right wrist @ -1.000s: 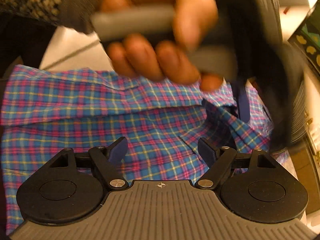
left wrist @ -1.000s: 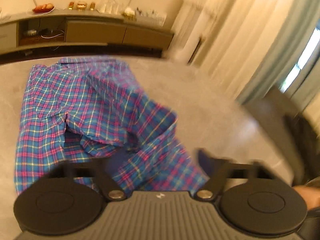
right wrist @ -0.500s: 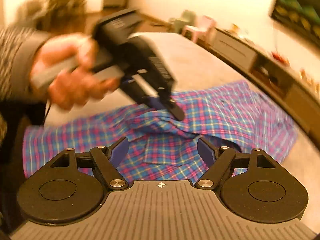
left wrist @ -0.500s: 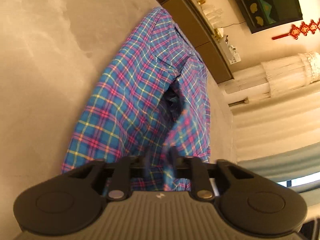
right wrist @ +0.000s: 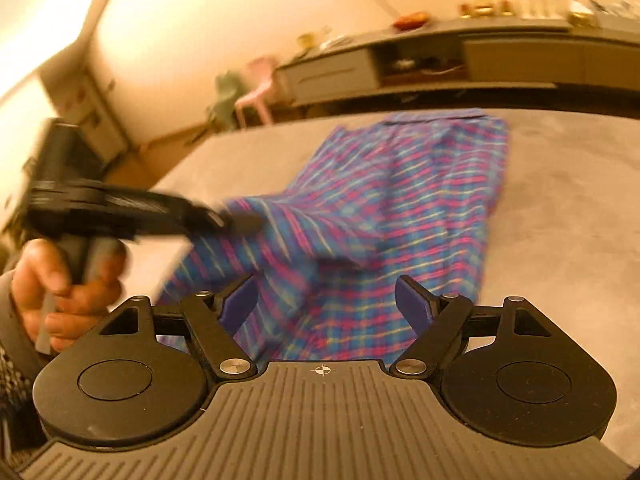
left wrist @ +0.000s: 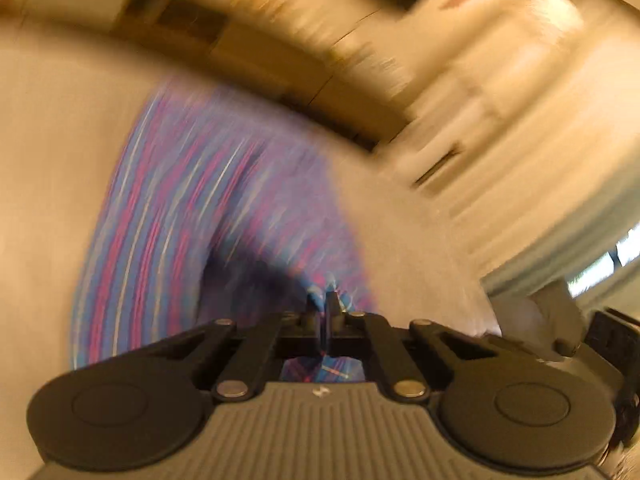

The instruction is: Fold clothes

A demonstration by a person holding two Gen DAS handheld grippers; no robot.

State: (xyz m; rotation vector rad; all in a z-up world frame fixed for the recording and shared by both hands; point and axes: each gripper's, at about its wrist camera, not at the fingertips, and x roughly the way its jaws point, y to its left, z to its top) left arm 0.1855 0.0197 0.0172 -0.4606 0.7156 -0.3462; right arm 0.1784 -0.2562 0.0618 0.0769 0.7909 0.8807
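Plaid shirt (right wrist: pixel 400 208) on grey table (right wrist: pixel 560 200)

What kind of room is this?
Probably a living room at home: a long low cabinet with ornaments along the wall, a small pink chair, and curtains by a window.

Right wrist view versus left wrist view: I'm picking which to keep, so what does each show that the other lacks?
Only the right wrist view shows the person's hand holding the left gripper, the open right gripper and a pink plastic chair. Only the left wrist view, heavily blurred, shows pale curtains. Both show the blue-and-pink plaid garment on the grey surface, pinched by the left fingers.
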